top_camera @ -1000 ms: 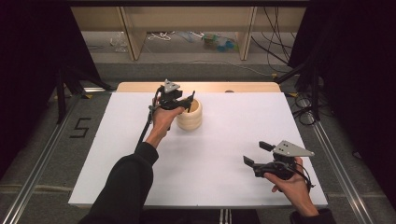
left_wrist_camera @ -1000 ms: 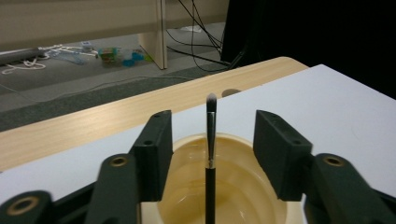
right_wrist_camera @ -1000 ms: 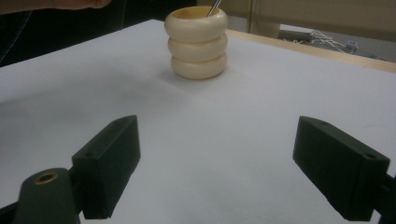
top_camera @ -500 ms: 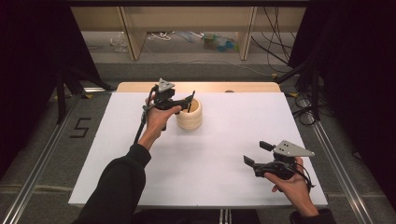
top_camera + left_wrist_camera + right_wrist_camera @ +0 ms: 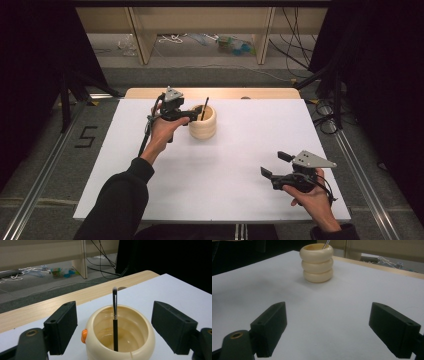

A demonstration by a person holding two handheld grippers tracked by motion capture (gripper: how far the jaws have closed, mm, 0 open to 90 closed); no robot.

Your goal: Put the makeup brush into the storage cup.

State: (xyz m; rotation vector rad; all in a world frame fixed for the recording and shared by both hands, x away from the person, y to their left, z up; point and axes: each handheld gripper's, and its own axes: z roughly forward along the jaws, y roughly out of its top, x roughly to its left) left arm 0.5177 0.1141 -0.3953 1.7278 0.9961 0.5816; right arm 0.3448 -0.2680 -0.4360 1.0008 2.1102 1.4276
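High view: white worktop (image 5: 225, 165) with a cream ribbed holder (image 5: 202, 123) near the far edge, left of centre. Slim makeup brush (image 5: 115, 320) standing inside it, handle down, bristle tip up, long axis near vertical and leaning slightly against the rim. Left hand-held gripper (image 5: 120, 327) just beside the holder, jaws spread wide to either side of it, touching neither holder nor brush, grasping nothing. Right hand-held gripper (image 5: 272, 166) well apart at the near right corner, jaws likewise released and empty, aimed toward the holder across bare worktop. Brush judged light, stiff along the black handle and soft at the bristles; best taken on the exposed shaft above the rim, below the metal ferrule. Holder judged rigid, smooth-glazed and possibly slippery; orange stud (image 5: 84, 336) on its side.
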